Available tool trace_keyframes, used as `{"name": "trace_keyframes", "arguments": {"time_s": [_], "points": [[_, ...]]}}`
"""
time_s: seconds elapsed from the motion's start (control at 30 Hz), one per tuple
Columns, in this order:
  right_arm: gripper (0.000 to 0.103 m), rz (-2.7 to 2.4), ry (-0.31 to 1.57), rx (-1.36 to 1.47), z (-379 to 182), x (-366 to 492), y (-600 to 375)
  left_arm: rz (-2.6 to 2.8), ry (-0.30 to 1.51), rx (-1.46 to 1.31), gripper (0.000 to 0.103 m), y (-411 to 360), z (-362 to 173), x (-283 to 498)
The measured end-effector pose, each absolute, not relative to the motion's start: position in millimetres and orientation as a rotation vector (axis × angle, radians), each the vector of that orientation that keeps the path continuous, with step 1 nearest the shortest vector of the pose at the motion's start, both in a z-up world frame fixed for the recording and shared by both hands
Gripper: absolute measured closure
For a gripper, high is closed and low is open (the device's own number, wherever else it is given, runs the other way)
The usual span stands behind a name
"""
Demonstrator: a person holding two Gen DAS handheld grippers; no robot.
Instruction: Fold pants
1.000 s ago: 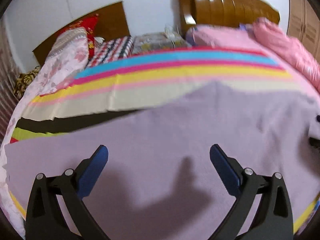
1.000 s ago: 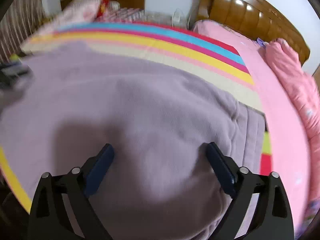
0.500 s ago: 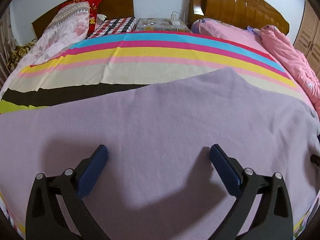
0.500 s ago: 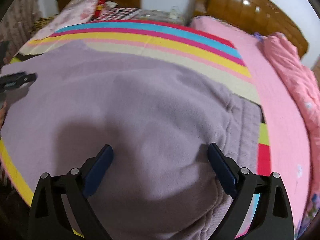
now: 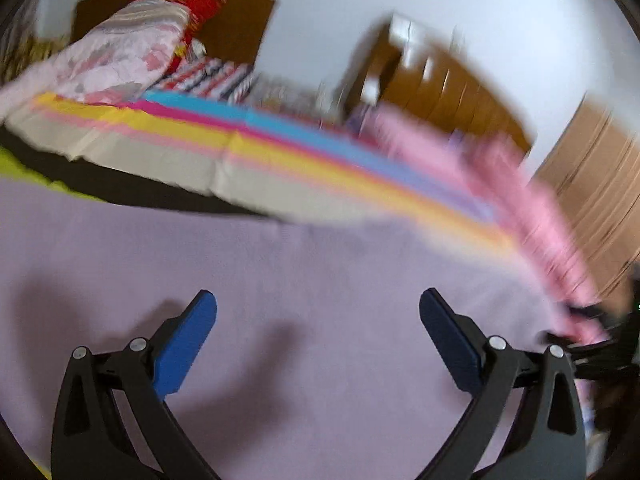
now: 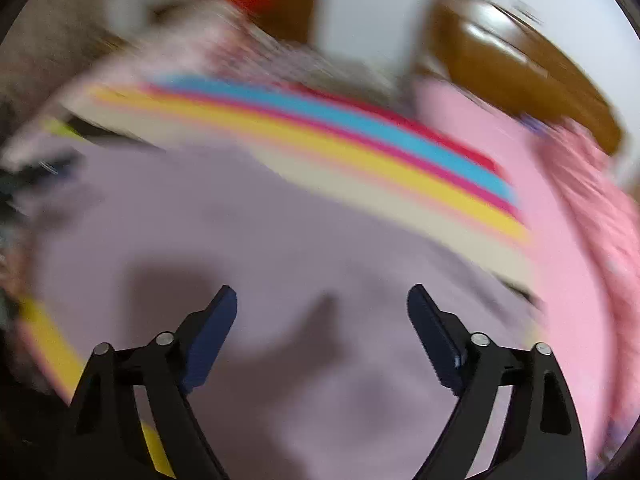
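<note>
Pants flat on striped bed; nothing in tongs.

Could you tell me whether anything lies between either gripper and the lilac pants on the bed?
Nothing visible does. The left gripper hangs open over bare lilac pants, and the right gripper, its jaws closing with nothing between them, hangs above the same cloth.

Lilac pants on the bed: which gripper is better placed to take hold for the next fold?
Probably right. The right gripper, closing with nothing between its pads, hangs near the pants' bunched right end. The left gripper sits open over flat mid-cloth, no edge nearby.
</note>
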State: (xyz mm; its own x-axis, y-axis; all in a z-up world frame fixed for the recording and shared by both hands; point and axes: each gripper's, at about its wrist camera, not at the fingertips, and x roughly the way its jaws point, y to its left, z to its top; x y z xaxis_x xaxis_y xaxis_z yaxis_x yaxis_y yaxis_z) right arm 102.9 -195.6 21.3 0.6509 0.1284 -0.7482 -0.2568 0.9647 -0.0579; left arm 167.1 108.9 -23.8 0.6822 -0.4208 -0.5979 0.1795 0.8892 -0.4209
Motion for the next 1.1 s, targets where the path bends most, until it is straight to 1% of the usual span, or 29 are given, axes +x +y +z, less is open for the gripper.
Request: {"name": "trace_keyframes", "arguments": {"time_s": [0.03, 0.07, 0.1, 0.13, 0.17, 0.23, 0.27, 0.33, 0.37, 0.4, 0.47, 0.5, 0.53, 0.57, 0.8, 0.83, 0.87, 0.97, 1.1], "points": [[0.023, 0.341, 0.806, -0.153, 23.5, 106.3, -166.9, -0.310, 0.710, -0.376, 0.002, 132.0, -16.2, 157.0], [0.030, 0.436, 0.790, -0.159, 22.7, 107.9, -144.1, -0.248, 0.684, -0.394, 0.002, 157.1, -10.6, 147.4], [0.035, 0.591, 0.755, -0.196, 19.0, 108.9, -103.0, -0.165, 0.668, -0.419, 0.002, 189.8, -7.4, 135.6], [0.044, 0.711, 0.732, -0.236, 13.3, 109.7, -65.9, -0.118, 0.662, -0.441, 0.002, 211.3, -6.2, 126.8], [0.051, 0.818, 0.740, -0.268, 5.7, 111.8, -29.4, -0.072, 0.656, -0.474, 0.003, 235.8, -5.9, 115.6], [0.055, 0.966, 0.728, -0.316, -3.4, 110.8, 19.5, 0.035, 0.647, -0.559, 0.010, 292.1, -10.2, 83.7], [0.057, 1.033, 0.716, -0.352, -7.8, 108.8, 42.6, 0.074, 0.654, -0.582, 0.017, 308.3, -13.2, 72.9], [0.062, 1.124, 0.694, -0.476, -17.6, 103.5, 89.1, 0.192, 0.662, -0.637, 0.018, 343.9, -23.8, 40.8], [0.064, 1.156, 0.686, -0.516, -20.8, 101.4, 104.6, 0.241, 0.660, -0.657, 0.025, 355.5, -28.9, 26.3], [0.065, 1.195, 0.688, -0.555, -24.6, 99.8, 120.9, 0.267, 0.664, -0.669, 0.030, 361.9, -33.0, 17.5], [0.066, 1.236, 0.693, -0.599, -28.5, 100.1, 140.4, 0.300, 0.669, -0.688, 0.029, 371.8, -40.5, 2.4], [0.068, 1.251, 0.699, -0.618, -31.5, 100.1, 149.8, 0.298, 0.674, -0.694, 0.027, 372.4, -43.8, -0.2], [0.072, 1.261, 0.713, -0.629, -35.4, 102.4, 153.8, 0.288, 0.676, -0.698, 0.026, 372.7, -45.9, -0.8], [0.074, 1.256, 0.732, -0.643, -40.1, 107.1, 159.4, 0.272, 0.680, -0.703, 0.025, 371.6, -46.5, 2.4], [0.084, 1.221, 0.794, -0.661, -56.5, 119.5, 167.2, 0.132, 0.688, -0.742, 0.025, 366.0, -55.4, 17.8], [0.089, 1.223, 0.789, -0.669, -57.2, 118.2, 169.1, 0.108, 0.691, -0.747, 0.025, 364.4, -56.9, 19.6], [0.097, 1.219, 0.780, -0.673, -56.8, 116.8, 169.3, 0.083, 0.691, -0.758, 0.025, 363.4, -58.8, 20.8], [0.097, 1.222, 0.766, -0.608, -47.1, 120.0, 165.2, -0.037, 0.678, -0.821, 0.025, 357.0, -59.2, 25.2], [0.097, 1.241, 0.792, -0.510, -33.8, 129.9, 157.0, -0.170, 0.669, -0.873, 0.026, 343.6, -57.2, 35.2]]}}
